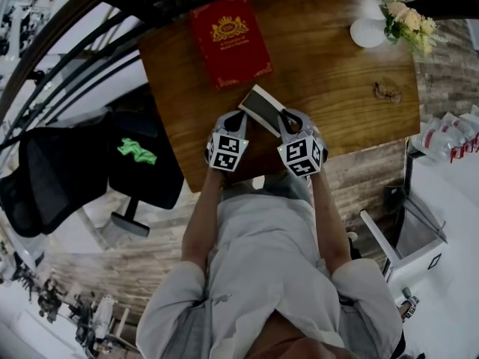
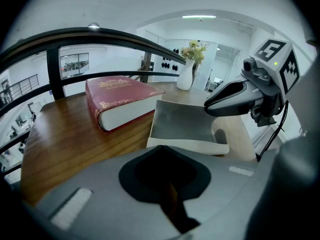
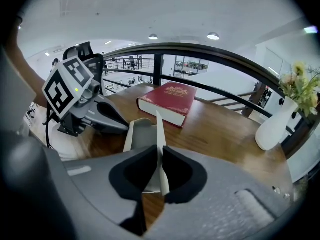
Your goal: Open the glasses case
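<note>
Glasses case lies at near edge of table, between both grippers, with red book just beyond. Right gripper pinches case's thin cream flap edge-on, likely to swing it open. Left gripper has jaws together with nothing between them, case just ahead of it, probably to steady base.

The wooden table bears a red book, a white vase, spectacles and the glasses case.
</note>
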The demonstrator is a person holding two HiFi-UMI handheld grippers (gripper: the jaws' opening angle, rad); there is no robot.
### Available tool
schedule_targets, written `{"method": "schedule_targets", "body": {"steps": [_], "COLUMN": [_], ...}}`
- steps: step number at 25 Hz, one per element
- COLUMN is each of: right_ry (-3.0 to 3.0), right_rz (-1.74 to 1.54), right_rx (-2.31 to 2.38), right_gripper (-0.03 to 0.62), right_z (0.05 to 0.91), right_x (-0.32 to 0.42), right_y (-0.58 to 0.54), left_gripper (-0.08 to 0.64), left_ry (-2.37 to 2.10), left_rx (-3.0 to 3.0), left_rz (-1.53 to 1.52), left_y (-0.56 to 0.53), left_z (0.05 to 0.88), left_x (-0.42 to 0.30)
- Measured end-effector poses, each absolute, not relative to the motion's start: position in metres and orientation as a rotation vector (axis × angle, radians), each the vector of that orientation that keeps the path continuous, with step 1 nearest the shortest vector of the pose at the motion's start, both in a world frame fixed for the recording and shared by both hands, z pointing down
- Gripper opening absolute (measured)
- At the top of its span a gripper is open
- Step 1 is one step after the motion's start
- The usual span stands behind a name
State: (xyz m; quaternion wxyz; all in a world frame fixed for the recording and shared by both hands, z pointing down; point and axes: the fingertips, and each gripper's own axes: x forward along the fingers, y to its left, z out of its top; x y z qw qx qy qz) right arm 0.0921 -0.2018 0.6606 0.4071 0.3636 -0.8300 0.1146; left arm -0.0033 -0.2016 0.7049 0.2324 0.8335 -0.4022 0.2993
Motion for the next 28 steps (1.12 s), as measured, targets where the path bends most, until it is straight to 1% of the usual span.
{"method": "schedule_targets", "body": {"steps": [8,28], "right_ry": [-2.088,-2.072], "right_rz": [0.301,0.339], "right_rx": [0.948,0.996], "right_gripper": [0.026,0.034], "right_z": [0.662,0.670], "right_x": [0.101,0.117], "right_y": [-0.213,-0.233], "left_gripper": [0.020,0.020], "left_ry": [-1.110,-1.116], "left_rx": [2.288,2.279], "left_rz": [0.825,0.869], "left_y": [-0.202,-0.202], "left_z": [0.705,0.708], "left_x": [-0.004,-0.003]}}
